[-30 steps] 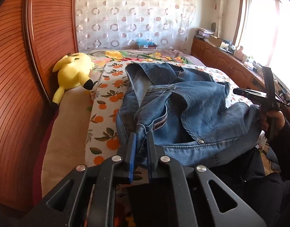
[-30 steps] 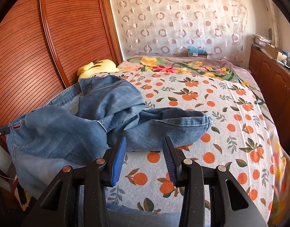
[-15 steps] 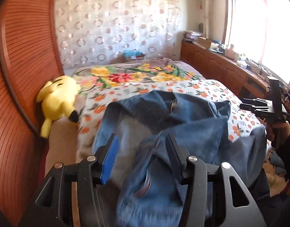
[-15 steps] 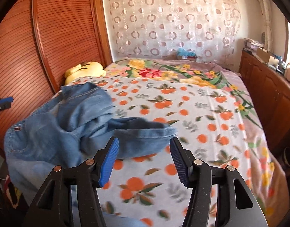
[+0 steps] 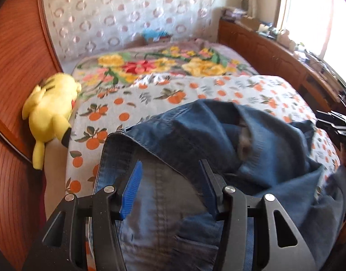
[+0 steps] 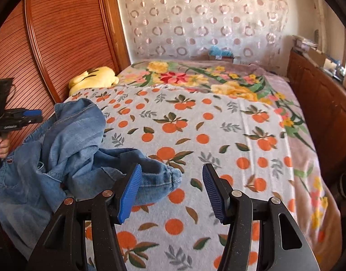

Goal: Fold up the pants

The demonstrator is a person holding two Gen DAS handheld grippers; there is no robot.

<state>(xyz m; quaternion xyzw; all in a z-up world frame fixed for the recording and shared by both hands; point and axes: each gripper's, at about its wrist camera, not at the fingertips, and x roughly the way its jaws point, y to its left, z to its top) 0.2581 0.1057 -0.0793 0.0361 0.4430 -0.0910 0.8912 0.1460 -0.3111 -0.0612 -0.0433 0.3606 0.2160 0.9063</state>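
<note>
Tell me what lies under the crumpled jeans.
The jeans lie heaped on the orange-print bedspread, which shows all around them. Whatever sits directly beneath the heap is covered by denim and cannot be seen.

A yellow Pikachu plush (image 5: 51, 110) lies left of frame against the wooden headboard (image 5: 12, 72), beside the orange-print bedspread (image 6: 218, 135); a circle-patterned curtain (image 6: 202, 15) hangs along the top.

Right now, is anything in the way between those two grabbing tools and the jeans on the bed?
Nothing visible is. The left tool is open right over the jeans, with only denim between its fingers. The right tool is open beside a crumpled leg end, with only the bedspread around it. The yellow plush lies off to the side.
</note>
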